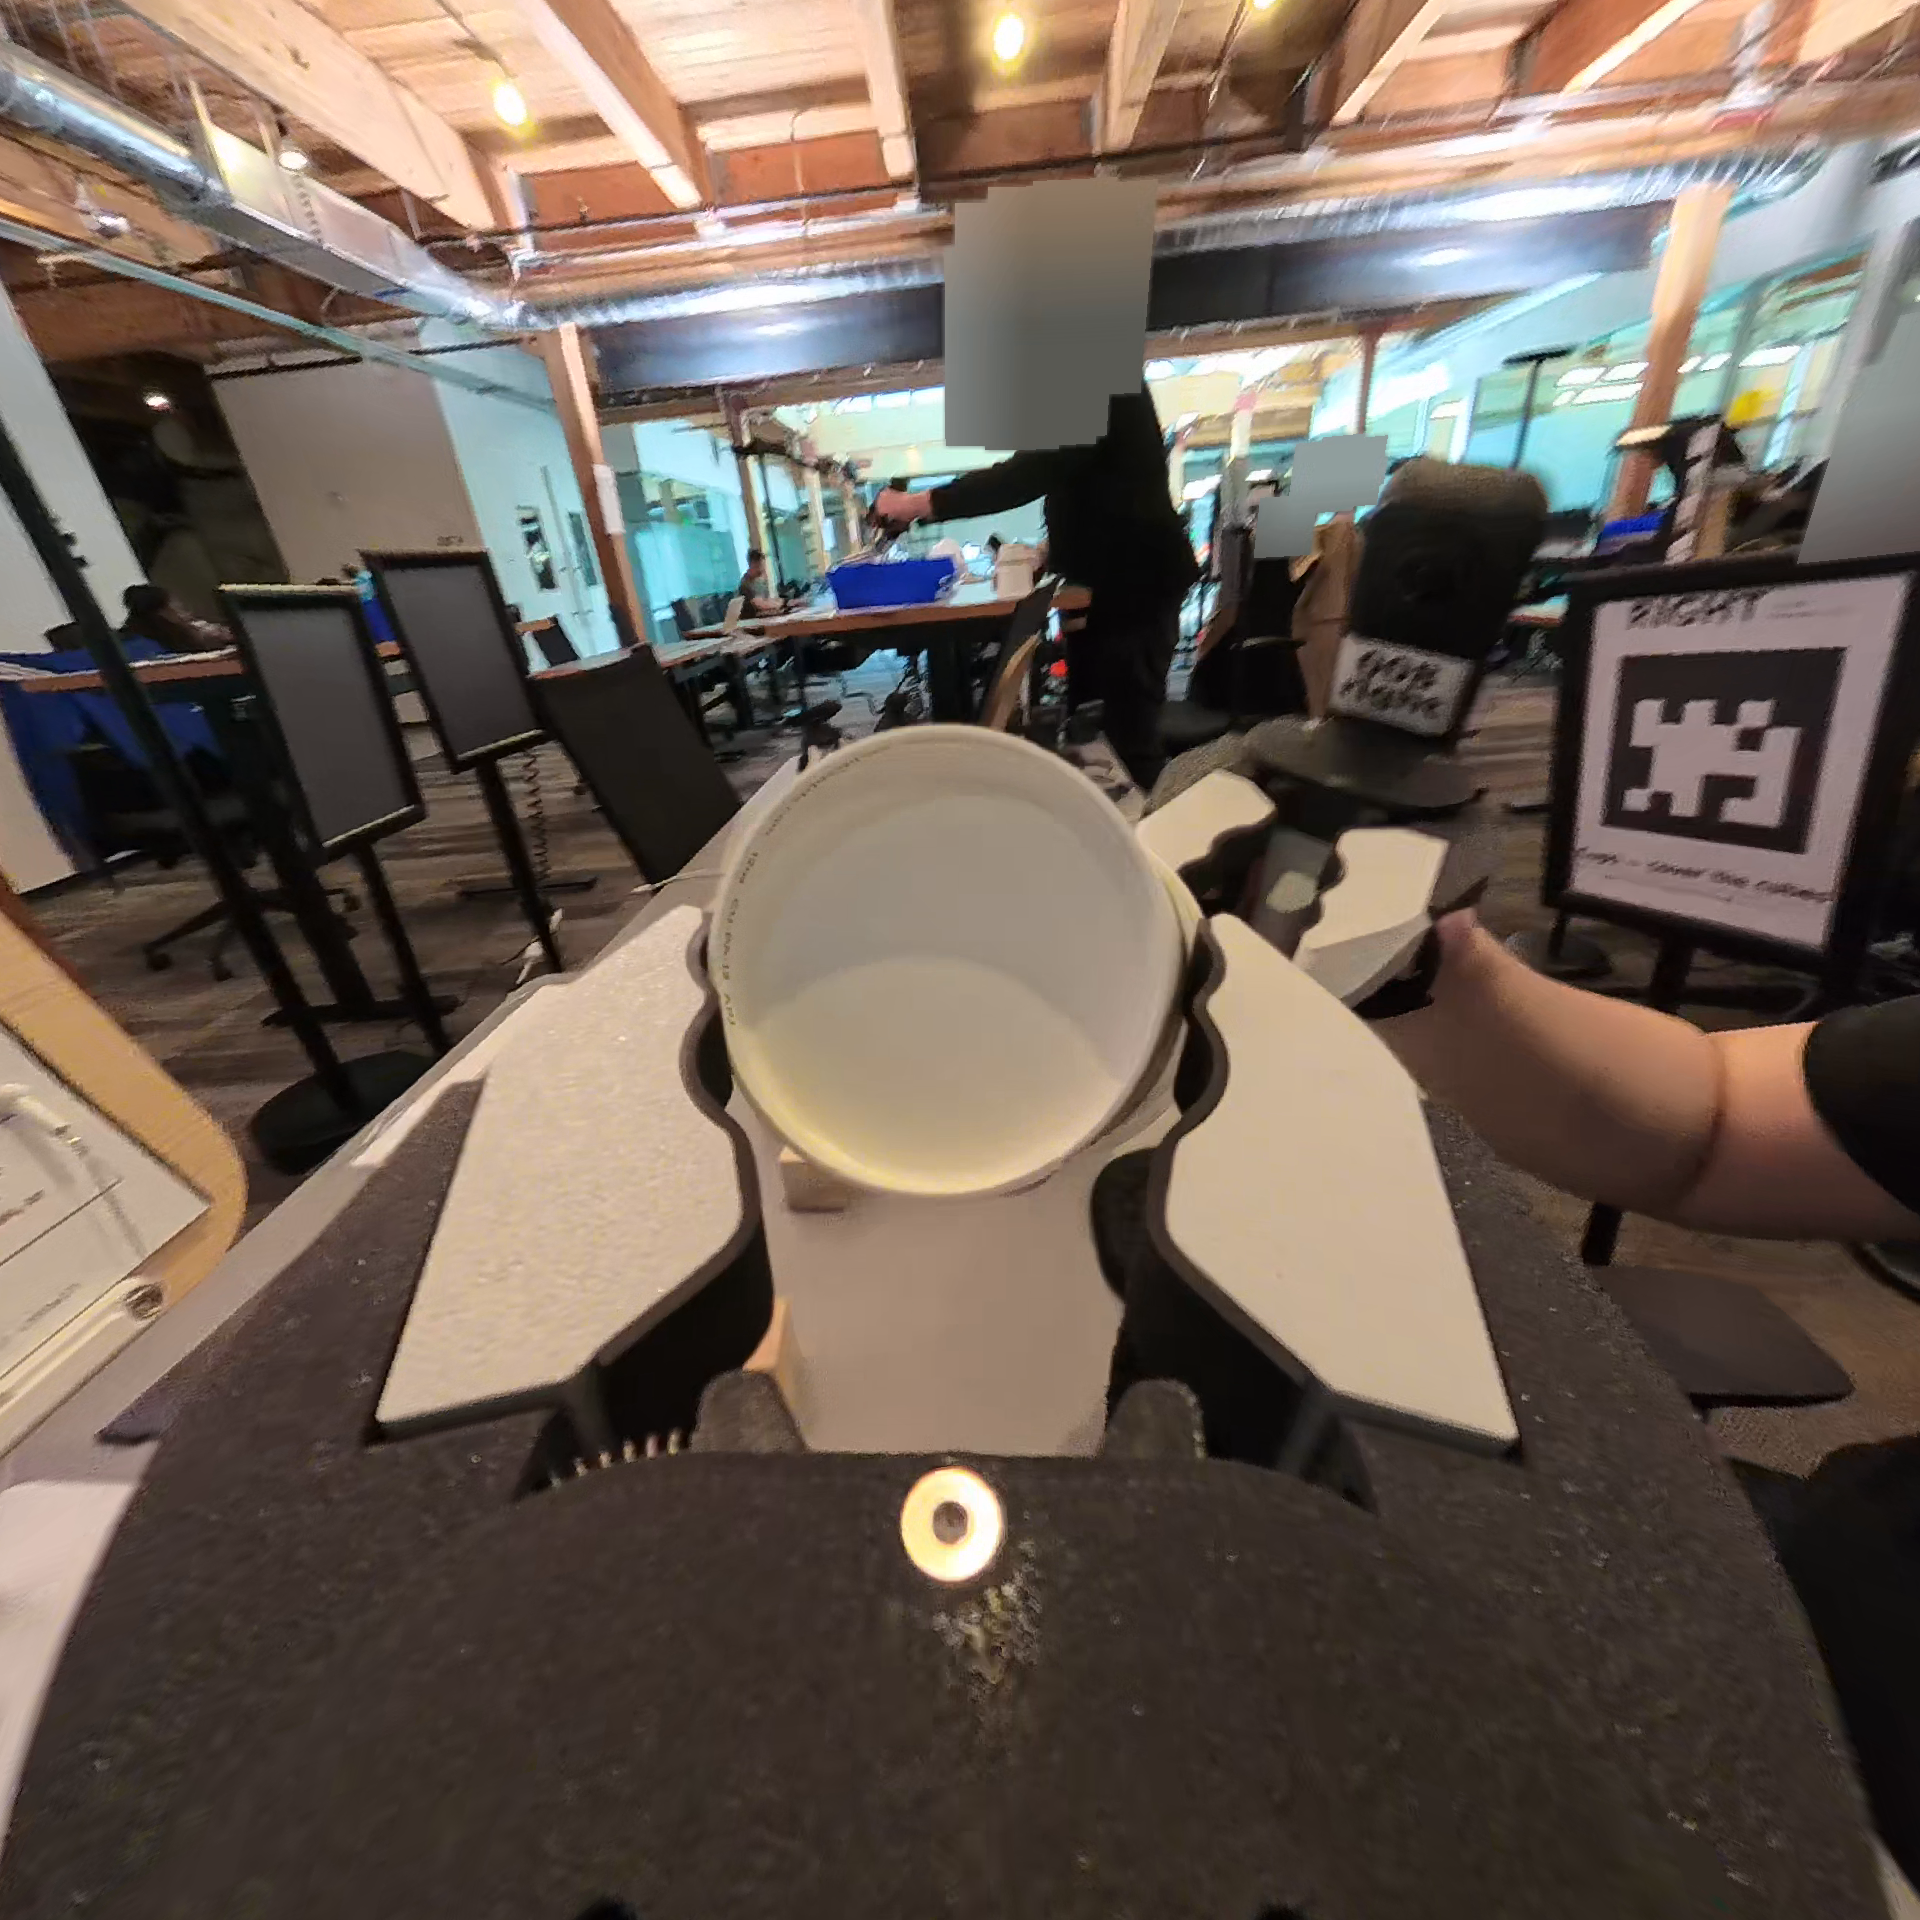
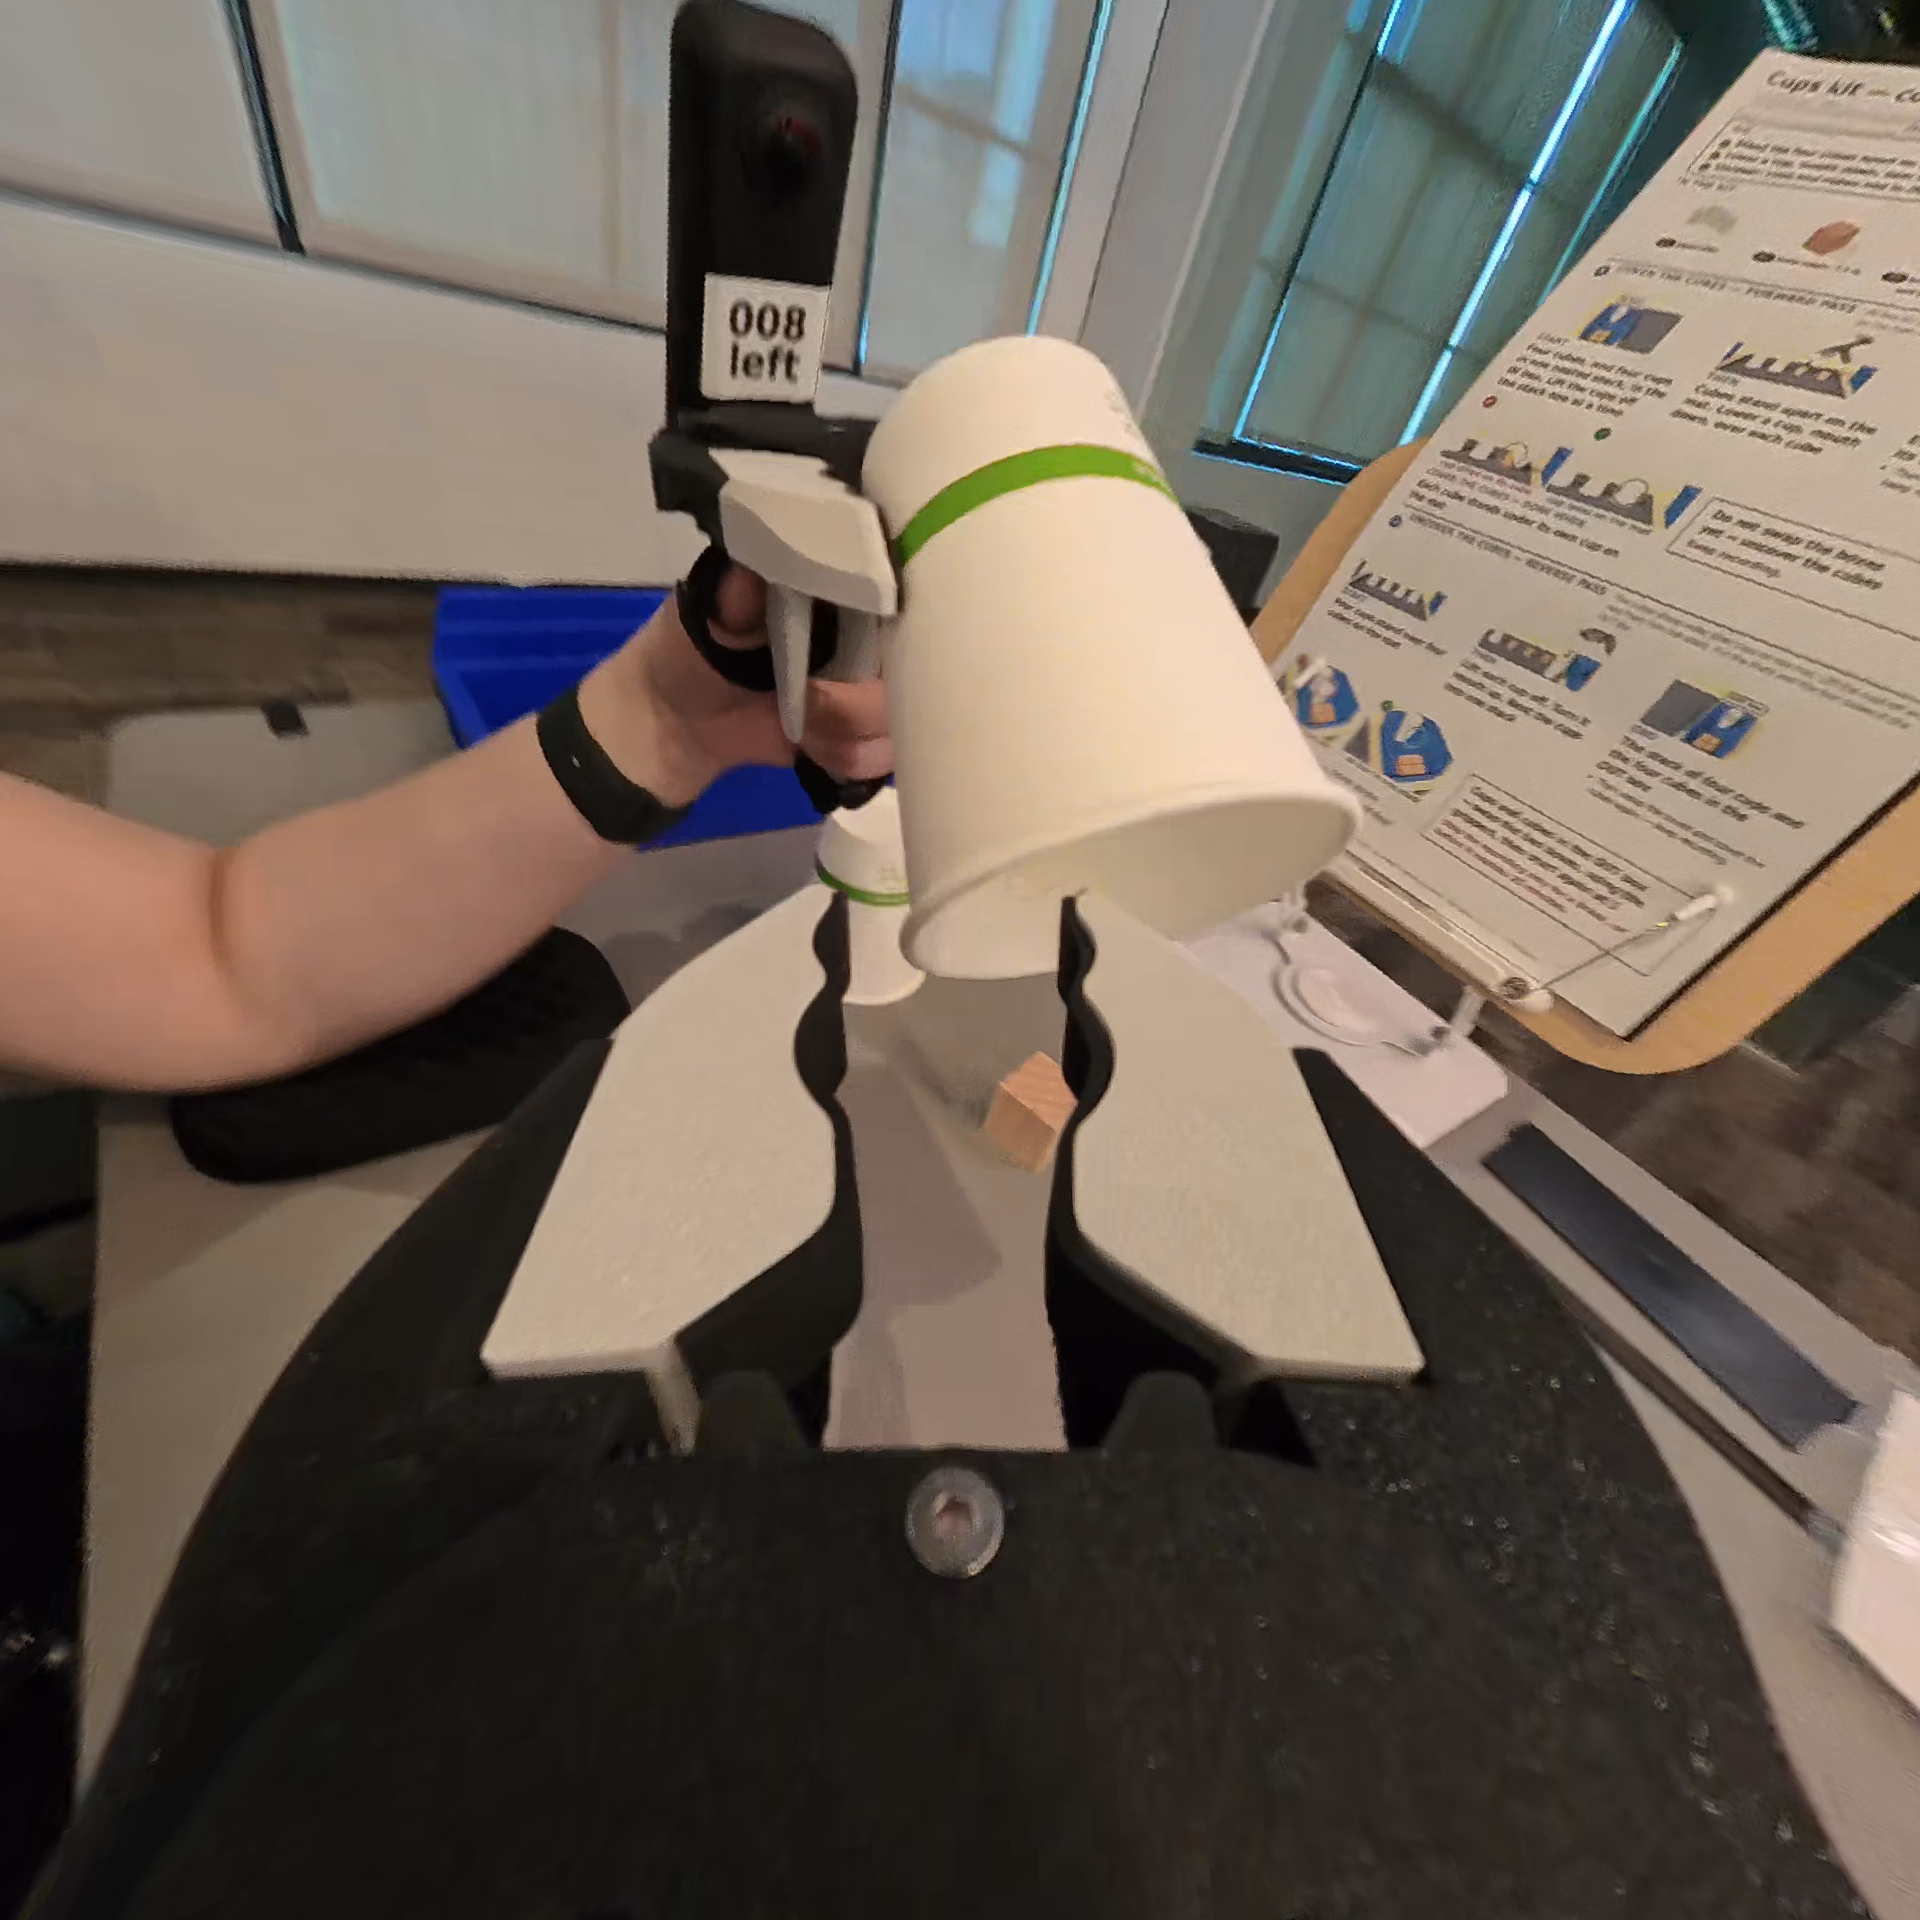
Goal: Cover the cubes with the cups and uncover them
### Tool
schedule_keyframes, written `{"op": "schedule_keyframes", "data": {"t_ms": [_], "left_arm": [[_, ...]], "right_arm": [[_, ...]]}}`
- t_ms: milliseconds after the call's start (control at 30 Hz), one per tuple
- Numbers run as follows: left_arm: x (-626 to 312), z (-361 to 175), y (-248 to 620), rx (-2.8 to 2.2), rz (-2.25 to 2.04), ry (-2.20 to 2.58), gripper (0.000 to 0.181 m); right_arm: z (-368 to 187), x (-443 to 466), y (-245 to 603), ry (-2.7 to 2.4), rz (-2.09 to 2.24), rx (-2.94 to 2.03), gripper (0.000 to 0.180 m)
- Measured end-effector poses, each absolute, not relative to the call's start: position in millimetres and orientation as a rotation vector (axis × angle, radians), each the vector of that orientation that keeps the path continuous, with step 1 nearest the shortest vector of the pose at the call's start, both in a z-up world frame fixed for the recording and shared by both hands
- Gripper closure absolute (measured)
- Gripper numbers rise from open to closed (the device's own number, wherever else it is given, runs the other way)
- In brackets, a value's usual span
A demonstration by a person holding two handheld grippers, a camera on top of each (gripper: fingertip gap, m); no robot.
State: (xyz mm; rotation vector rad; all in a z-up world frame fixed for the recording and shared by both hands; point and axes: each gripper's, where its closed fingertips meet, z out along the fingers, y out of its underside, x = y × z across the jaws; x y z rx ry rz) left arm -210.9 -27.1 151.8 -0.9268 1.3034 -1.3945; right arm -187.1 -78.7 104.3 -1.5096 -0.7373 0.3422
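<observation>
My left gripper (image 1: 951,940) is shut on a white paper cup (image 1: 935,1039) whose open mouth faces the camera. In the right wrist view this cup (image 2: 1081,644), with a green band, hangs tilted in the air, mouth down, above a wooden cube (image 2: 1027,1110) on the grey mat (image 2: 914,1247). The cube's corner peeks out below the cup in the left wrist view (image 1: 810,1179). A second cup (image 2: 868,935) stands mouth down behind it. My right gripper (image 2: 951,935) is open and empty, low over the mat near the cube. It also shows in the left wrist view (image 1: 1299,883).
An instruction board on a wooden stand (image 2: 1621,582) stands right of the mat. A blue bin (image 2: 540,665) and a black pad (image 2: 395,1060) lie to the left. A framed marker sign (image 1: 1725,758) and black stands (image 1: 322,717) are around the table. A person (image 1: 1112,582) is far behind.
</observation>
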Motion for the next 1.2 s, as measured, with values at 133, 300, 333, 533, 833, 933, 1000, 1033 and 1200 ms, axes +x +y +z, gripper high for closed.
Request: {"op": "schedule_keyframes", "data": {"t_ms": [133, 300, 333, 533, 833, 933, 1000, 1033, 1200], "left_arm": [[-215.0, 157.4, -31.6, -0.901, -1.434, 1.296, 0.096], [-210.5, 154.0, -37.1, -0.896, -1.403, 1.324, 0.096], [-209.2, 152.9, -38.8, -0.894, -1.402, 1.333, 0.096], [-205.1, 146.4, -47.2, -0.883, -1.421, 1.383, 0.097], [-202.9, 127.6, -39.0, -0.980, -1.388, 1.447, 0.086], [-211.0, 122.0, -20.5, -1.029, -1.284, 1.440, 0.089], [-219.0, 122.1, -12.1, -1.049, -1.261, 1.429, 0.090], [-222.9, 123.9, -9.3, -1.051, -1.259, 1.419, 0.092], [-233.7, 125.1, -0.5, -1.073, -1.229, 1.406, 0.096]], "right_arm": [[109.2, -187.4, -78.9, -0.691, 0.470, -1.474, 0.138], [117.8, -196.3, -84.6, -0.689, 0.600, -1.406, 0.142], [118.5, -197.5, -84.8, -0.689, 0.611, -1.396, 0.145], [122.9, -200.1, -90.8, -0.682, 0.714, -1.332, 0.172], [123.4, -178.5, -102.5, -0.652, 0.736, -1.341, 0.180], [125.4, -135.4, -103.7, -0.632, 0.467, -1.478, 0.180], [121.4, -88.6, -103.3, -0.612, 0.194, -1.654, 0.180], [118.2, -65.6, -105.9, -0.605, 0.092, -1.755, 0.180], [77.8, 25.0, -130.1, -0.597, -0.212, -2.353, 0.179]]}}
